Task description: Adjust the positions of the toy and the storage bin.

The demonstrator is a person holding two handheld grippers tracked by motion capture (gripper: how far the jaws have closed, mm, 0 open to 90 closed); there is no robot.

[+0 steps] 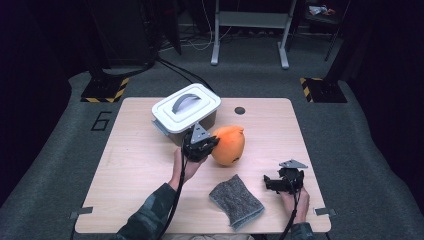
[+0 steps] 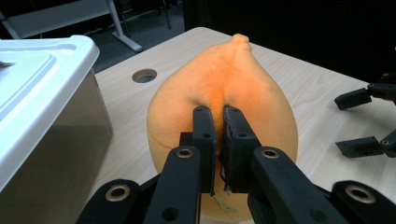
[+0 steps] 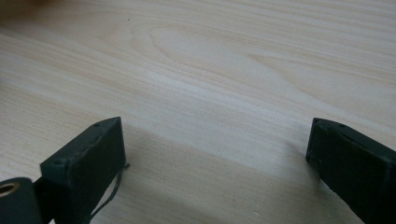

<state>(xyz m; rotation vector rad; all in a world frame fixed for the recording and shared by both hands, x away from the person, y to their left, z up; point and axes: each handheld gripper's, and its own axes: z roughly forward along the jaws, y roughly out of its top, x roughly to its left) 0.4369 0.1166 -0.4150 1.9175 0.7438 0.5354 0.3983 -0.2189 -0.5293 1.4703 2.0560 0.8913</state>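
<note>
— Where was the orange plush toy [image 1: 229,145]?

— Near the middle of the table [image 1: 130,165]; the lidded white bin [image 1: 186,107] stood at its ten o'clock, just beside it; the grey cloth [image 1: 236,201] lay at its six o'clock, apart.

— And the left gripper [image 1: 212,143]?

— At the toy's nine o'clock; in the left gripper view its jaws were drawn nearly together, pinching a fold of the plush fabric [image 2: 219,93].

— The right gripper [image 1: 269,184]?

— At the toy's four o'clock, low over bare wood; its jaws stood spread wide, holding nothing.
</note>
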